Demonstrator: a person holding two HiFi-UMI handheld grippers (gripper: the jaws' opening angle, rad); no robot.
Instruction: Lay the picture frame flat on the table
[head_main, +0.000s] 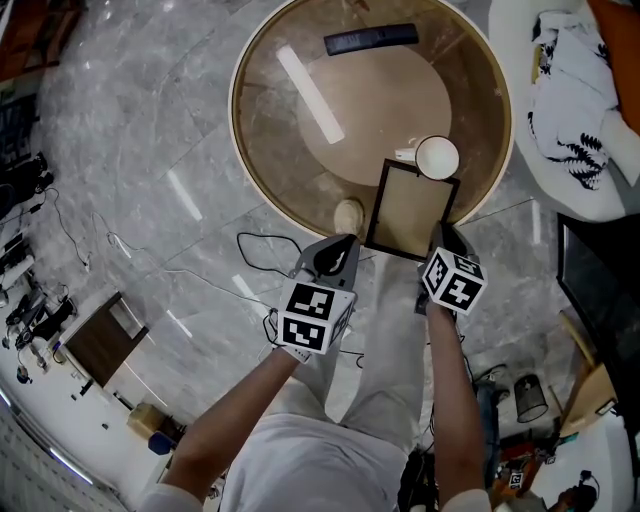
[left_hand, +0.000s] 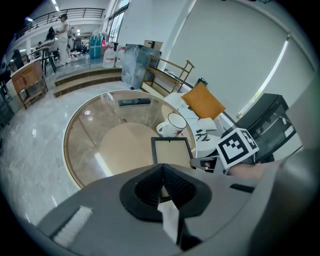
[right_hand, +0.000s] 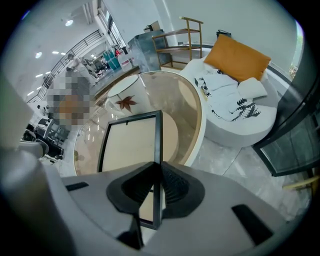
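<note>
In the head view, the picture frame (head_main: 408, 208) sat at the near right of the round glass desk (head_main: 262, 150). Its near edge reached out past the rim, and its far right corner was just beside a white mug (head_main: 437, 157). A remote control (head_main: 371, 39) lay at the far side, well apart. The right hand-held gripper (head_main: 445, 240) met the frame at its near right corner. The left hand-held gripper (head_main: 338, 248) hovered just left of the frame, over the rim.

In the left gripper view, the left jaws were pressed together with nothing between them. The frame showed beyond them, face up or nearly so. Whether it rested on the glass could not be told.

In the right gripper view, the jaws were clamped on the frame's thin right rail, near the corner.

The main risk appeared to be the overhang. If released where it was, the frame could tip off the rim to the floor. The narrow one-edge grip could also let it swing or slip, and sliding it farther in could knock the mug.
</note>
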